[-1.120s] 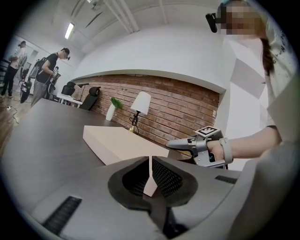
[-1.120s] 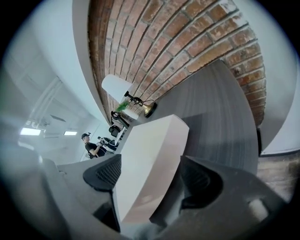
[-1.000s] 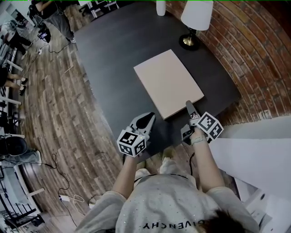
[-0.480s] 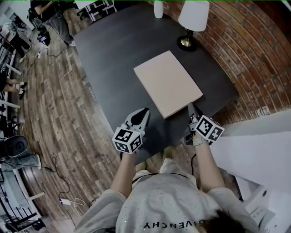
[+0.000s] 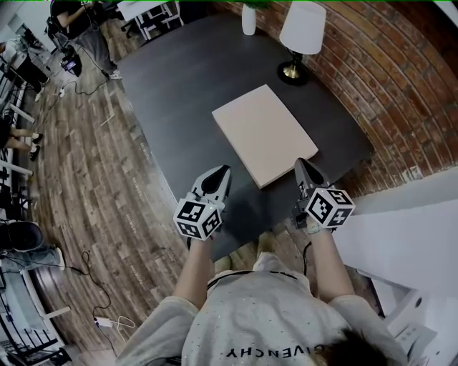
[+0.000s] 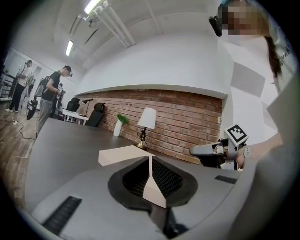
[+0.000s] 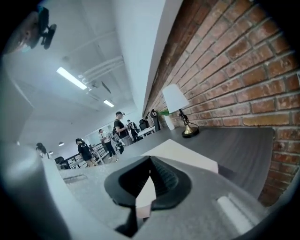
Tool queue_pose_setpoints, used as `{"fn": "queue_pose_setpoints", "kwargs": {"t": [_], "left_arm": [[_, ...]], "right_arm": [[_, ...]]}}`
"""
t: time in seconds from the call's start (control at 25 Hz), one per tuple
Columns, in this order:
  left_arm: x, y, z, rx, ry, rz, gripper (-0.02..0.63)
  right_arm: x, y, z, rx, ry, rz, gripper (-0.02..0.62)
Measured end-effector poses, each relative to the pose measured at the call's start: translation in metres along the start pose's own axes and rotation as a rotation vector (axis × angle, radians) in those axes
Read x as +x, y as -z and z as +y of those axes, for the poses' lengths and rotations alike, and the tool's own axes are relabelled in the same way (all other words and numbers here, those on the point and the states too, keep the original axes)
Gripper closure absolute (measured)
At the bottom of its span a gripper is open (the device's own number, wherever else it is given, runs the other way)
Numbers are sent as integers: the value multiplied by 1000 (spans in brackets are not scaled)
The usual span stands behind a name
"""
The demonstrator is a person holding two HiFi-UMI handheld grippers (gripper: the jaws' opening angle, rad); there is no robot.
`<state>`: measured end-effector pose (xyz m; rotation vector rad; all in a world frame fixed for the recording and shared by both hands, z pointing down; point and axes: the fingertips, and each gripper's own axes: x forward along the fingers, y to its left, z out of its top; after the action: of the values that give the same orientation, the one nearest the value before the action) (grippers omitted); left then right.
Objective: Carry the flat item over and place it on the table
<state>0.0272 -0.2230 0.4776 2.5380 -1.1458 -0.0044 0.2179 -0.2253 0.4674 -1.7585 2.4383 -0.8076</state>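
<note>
The flat item is a beige rectangular board (image 5: 265, 134) lying flat on the dark table (image 5: 186, 78). It also shows ahead of the jaws in the left gripper view (image 6: 119, 154) and the right gripper view (image 7: 187, 152). My left gripper (image 5: 223, 171) hovers over the table's near edge, left of the board's near corner, jaws shut on nothing. My right gripper (image 5: 300, 164) sits just off the board's near right edge, shut and empty. Its own view shows the right gripper (image 7: 150, 161) with jaws together, and it is visible from the left gripper view (image 6: 194, 151).
A lamp (image 5: 299, 36) and a white vase (image 5: 249, 18) stand at the table's far end by the brick wall (image 5: 401, 71). A white surface (image 5: 408, 236) lies to my right. People stand on the wooden floor (image 5: 86, 179) at the far left.
Both grippers' jaws have closed; the left one stood open a second ago. The right gripper has drawn back a little from the board's near corner. The board has not moved.
</note>
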Motion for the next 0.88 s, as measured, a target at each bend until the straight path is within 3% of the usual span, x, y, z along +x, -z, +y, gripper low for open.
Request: {"fn": "queue_pose_setpoints", "kwargs": {"t": [0.32, 0.88], "left_arm": [[-11, -25, 7, 32, -18, -45, 591], [-24, -67, 13, 80, -42, -116, 591]], "right_arm": [[-9, -11, 28, -162, -69, -36, 597], [-18, -29, 40, -199, -73, -85, 597]]}}
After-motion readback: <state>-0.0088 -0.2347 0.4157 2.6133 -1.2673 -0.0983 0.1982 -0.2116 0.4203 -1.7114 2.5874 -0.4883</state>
